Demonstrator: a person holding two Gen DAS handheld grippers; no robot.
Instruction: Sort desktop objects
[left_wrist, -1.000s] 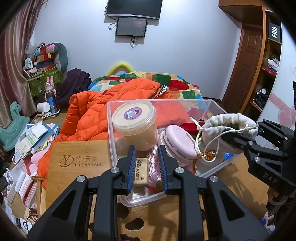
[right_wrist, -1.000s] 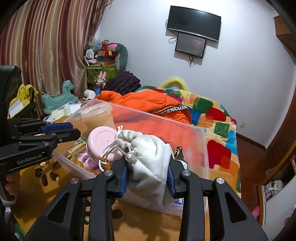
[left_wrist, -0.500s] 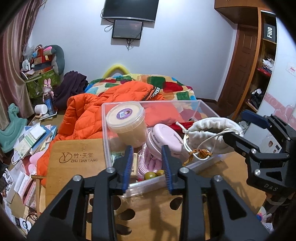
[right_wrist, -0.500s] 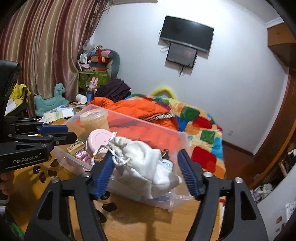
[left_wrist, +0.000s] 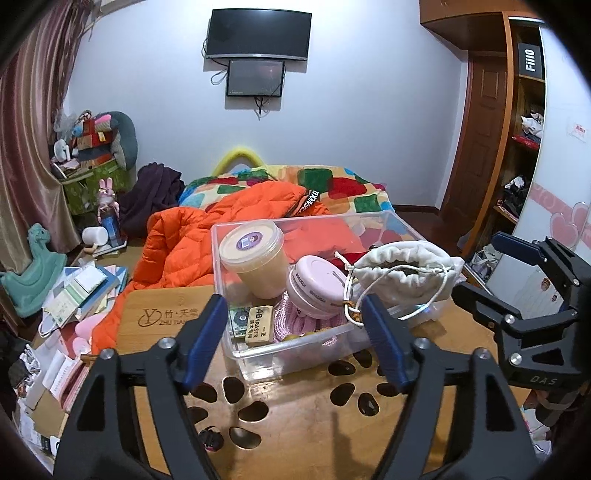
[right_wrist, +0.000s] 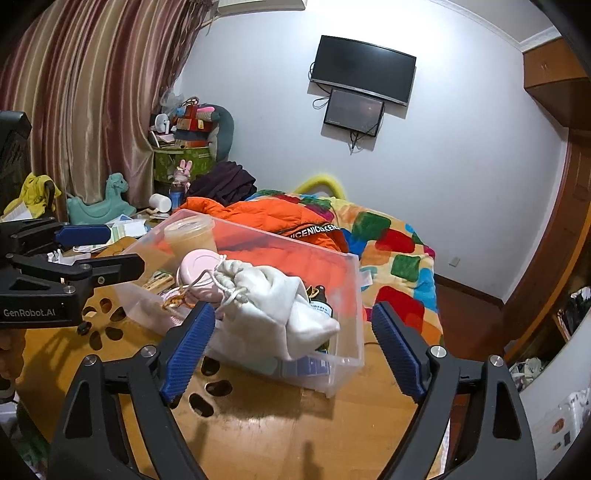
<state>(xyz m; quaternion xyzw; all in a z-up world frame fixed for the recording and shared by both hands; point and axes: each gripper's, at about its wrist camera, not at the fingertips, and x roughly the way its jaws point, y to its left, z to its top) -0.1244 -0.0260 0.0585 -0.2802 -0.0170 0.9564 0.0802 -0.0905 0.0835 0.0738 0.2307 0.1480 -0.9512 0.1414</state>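
A clear plastic bin (left_wrist: 295, 350) stands on the wooden table (left_wrist: 303, 435). In it lie a 4B eraser (left_wrist: 260, 325), a cream lidded tub (left_wrist: 255, 258), a pink round case (left_wrist: 314, 288) and a white drawstring pouch (left_wrist: 402, 266). My left gripper (left_wrist: 291, 301) hangs just in front of the bin; its jaws are opening with nothing pressed between the pads. My right gripper (right_wrist: 291, 306) is drawn back from the pouch (right_wrist: 266, 306), which slumps over the bin's (right_wrist: 347, 295) near wall; its jaws are opening too, clear of the cloth. Each gripper shows in the other's view (left_wrist: 476, 264) (right_wrist: 123, 245).
The table top has several oval cut-out holes (left_wrist: 343, 391) near me. Behind the bin lies an orange jacket (left_wrist: 207, 240) on a patchwork bed (left_wrist: 332, 188). Books and papers (left_wrist: 77, 291) pile up at the left. A wooden door and shelf (left_wrist: 517, 147) stand at the right.
Both grippers went from shut to wide and pulled back from the bin. The left one let go of the eraser, the right one of the pouch; both things now rest in the bin.
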